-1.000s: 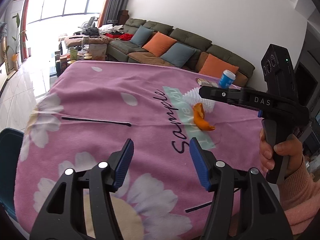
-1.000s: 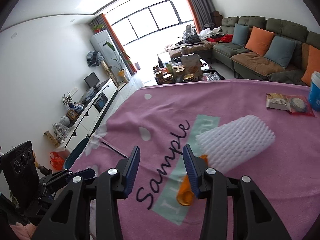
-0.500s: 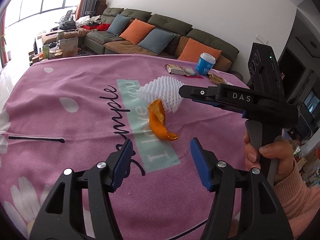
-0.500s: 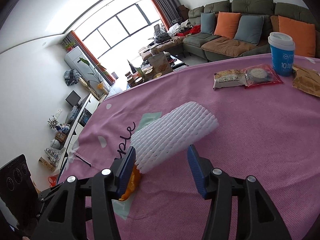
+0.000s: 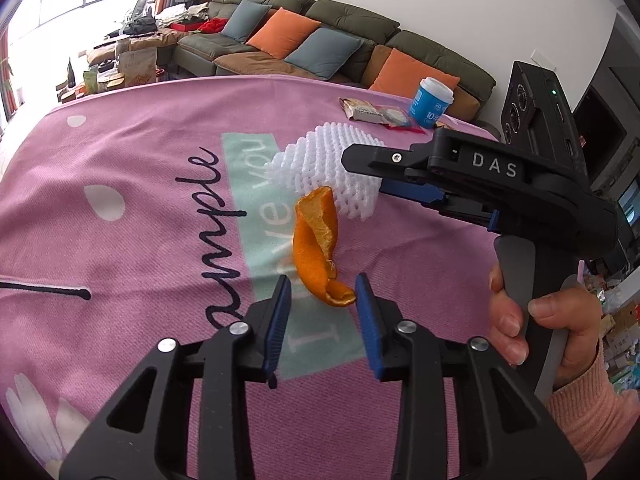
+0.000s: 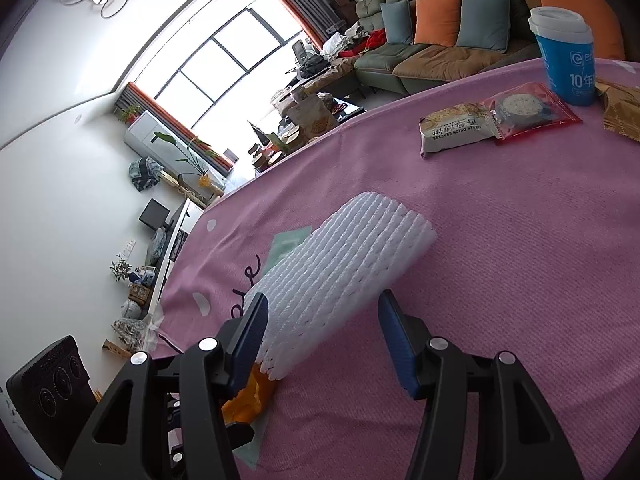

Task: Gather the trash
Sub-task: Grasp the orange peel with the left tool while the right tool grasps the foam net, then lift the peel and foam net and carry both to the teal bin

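Peel (image 5: pixel 318 254): orange, curled, beside white foam net (image 5: pixel 326 168).

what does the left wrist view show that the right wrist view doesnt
Only the left wrist view shows the right hand squeezing its handle, the whole orange peel lying between the open left gripper, and the right gripper's body from the side.

Only the right wrist view shows the brown wrapper beside the cup, the window, and the open right gripper straddling the foam net.

Both show the foam net, a bit of peel, the blue cup, the snack packets, the pink cloth and the sofa.
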Demonstrator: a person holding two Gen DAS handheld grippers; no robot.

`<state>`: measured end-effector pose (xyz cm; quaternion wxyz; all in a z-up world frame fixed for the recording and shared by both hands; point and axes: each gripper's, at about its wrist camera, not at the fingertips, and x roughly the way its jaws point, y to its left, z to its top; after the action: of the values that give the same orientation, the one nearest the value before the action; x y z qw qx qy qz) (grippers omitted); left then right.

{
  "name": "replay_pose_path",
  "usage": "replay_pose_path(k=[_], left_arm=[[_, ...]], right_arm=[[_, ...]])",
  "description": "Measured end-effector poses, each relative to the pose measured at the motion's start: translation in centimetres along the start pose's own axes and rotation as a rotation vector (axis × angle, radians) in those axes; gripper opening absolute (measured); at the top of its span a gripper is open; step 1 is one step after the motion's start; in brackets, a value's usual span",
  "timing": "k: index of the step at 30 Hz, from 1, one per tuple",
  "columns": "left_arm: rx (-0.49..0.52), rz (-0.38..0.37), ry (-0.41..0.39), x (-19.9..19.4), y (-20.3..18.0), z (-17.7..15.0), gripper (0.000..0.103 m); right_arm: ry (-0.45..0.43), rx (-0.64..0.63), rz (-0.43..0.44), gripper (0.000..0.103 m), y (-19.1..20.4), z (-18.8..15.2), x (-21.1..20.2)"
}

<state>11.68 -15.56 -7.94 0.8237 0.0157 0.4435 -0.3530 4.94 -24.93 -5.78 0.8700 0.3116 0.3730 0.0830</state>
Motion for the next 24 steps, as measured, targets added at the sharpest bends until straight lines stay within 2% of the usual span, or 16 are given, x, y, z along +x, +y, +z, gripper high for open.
replay_pose_path(k=[4, 6, 10, 14, 24], left_arm=[[-0.006, -0.003, 0.003, 0.2, 0.3, 0.0, 0.023], [-0.012, 0.001, 0.0, 0.1, 0.5, 0.0, 0.02], [-0.01, 0.015, -0.013, -0.3, 0.7, -0.1, 0.018], [-0.008, 0.026, -0.026, -0.9, 0.9, -0.4, 0.016], [-0.005, 0.058, -0.079, -4.4, 2.0, -1.8, 0.013]], right_arm=[[-0.003, 0.021, 0.006, 0.05, -0.4, 0.0, 0.0], [0.002, 0.023, 0.006, 0.034, -0.5, 0.0, 0.2], [0.008, 0.018, 0.02, 0.016, -0.5, -0.1, 0.2], [-0.016, -0.006, 0.032, 0.012, -0.1, 0.0, -0.5], [-0.051, -0.084, 0.054, 0.012, 2.0, -0.7, -2.4]])
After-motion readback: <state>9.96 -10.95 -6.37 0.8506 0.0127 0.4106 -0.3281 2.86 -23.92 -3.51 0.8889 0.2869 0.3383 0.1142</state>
